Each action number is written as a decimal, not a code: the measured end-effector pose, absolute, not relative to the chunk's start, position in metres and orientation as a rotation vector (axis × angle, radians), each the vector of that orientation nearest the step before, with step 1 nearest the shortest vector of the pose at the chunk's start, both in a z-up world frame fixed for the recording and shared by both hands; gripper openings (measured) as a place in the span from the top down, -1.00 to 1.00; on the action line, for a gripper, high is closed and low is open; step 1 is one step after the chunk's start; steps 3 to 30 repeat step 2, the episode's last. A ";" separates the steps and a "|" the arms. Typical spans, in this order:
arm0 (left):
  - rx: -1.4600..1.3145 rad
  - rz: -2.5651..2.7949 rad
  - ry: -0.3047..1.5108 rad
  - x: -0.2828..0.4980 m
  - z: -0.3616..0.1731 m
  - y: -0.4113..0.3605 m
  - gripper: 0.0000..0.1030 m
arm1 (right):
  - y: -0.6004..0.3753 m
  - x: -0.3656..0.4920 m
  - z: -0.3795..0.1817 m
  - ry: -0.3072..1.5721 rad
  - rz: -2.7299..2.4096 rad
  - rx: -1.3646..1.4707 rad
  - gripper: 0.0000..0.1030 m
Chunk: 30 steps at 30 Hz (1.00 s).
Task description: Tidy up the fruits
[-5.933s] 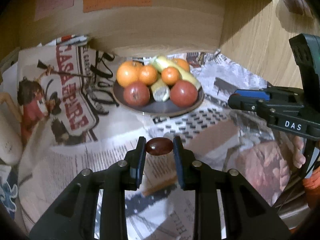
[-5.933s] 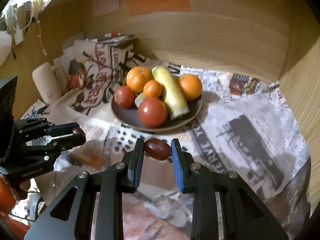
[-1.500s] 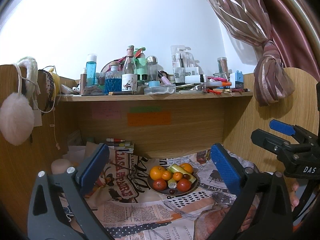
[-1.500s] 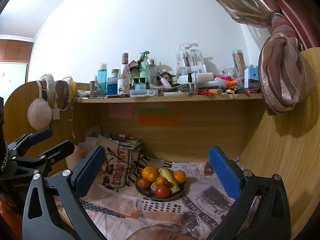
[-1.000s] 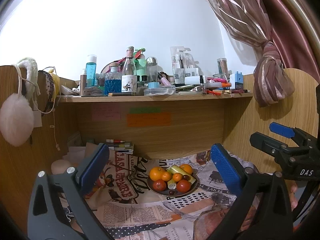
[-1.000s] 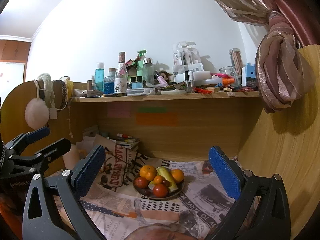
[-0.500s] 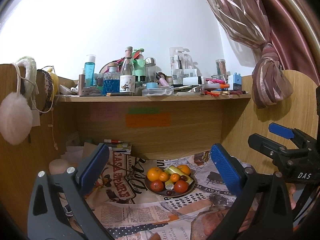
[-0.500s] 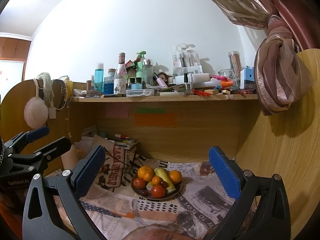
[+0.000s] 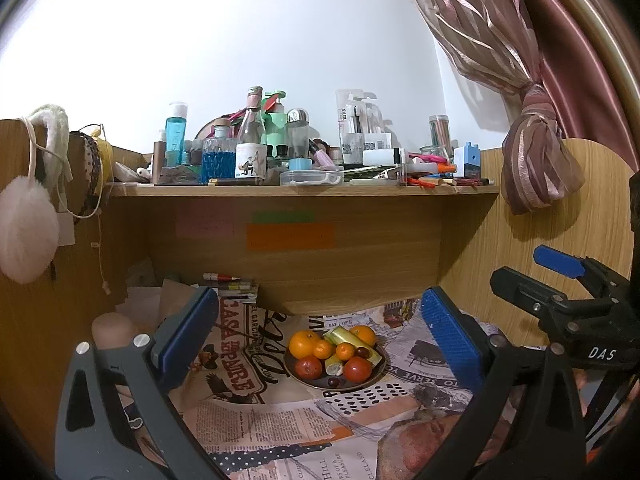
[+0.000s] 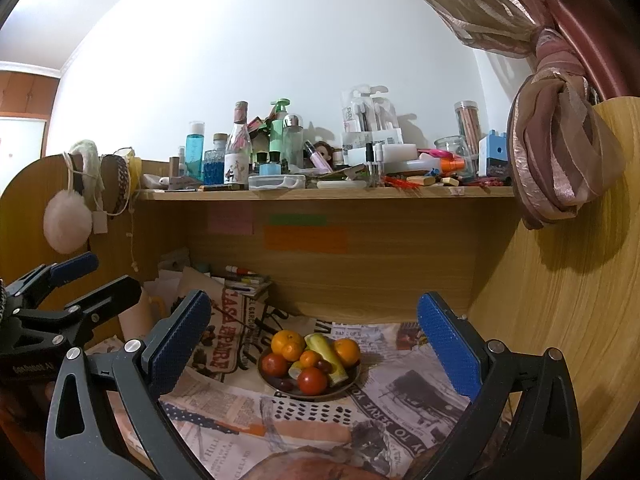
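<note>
Both grippers are held well back from a desk alcove, jaws spread wide and nothing between them. In the left wrist view the left gripper (image 9: 320,336) frames a dark plate (image 9: 376,376) set on newspaper sheets (image 9: 256,420) under a cluttered shelf (image 9: 304,191); the right gripper (image 10: 310,338) frames the same plate from the other side.

The fruit is seen gathered on the plate: oranges (image 9: 302,344), two red round fruits (image 9: 357,368), pale green sticks (image 9: 344,335) and small dark fruits (image 9: 333,381) at the front rim. No loose fruit is visible on the paper, so the sorting is judged complete or nearly so, and the step in hand is read as a withdrawal.

For that to be done well, the jaws are best kept apart and the grippers drawn straight back and level, clear of each other and of the shelf's edge, so that the paper is not snagged and the heaped pile, from which the small dark fruits could roll, is left undisturbed.
</note>
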<state>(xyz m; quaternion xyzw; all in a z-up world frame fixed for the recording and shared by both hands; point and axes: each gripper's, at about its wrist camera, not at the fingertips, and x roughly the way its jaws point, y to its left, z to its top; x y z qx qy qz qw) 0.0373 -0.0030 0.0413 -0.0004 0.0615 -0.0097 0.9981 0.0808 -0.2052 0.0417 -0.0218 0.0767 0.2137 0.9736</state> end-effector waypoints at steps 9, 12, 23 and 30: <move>-0.007 -0.019 0.125 0.039 0.041 -0.002 -1.00 | -0.206 0.083 0.040 0.157 0.433 -0.044 -1.00; -0.007 -0.019 0.125 0.039 0.041 -0.002 -1.00 | -0.206 0.083 0.040 0.157 0.433 -0.044 -1.00; -0.007 -0.019 0.125 0.039 0.041 -0.002 -1.00 | -0.206 0.083 0.040 0.157 0.433 -0.044 -1.00; -0.007 -0.019 0.125 0.039 0.041 -0.002 -1.00 | -0.206 0.083 0.040 0.157 0.433 -0.044 -1.00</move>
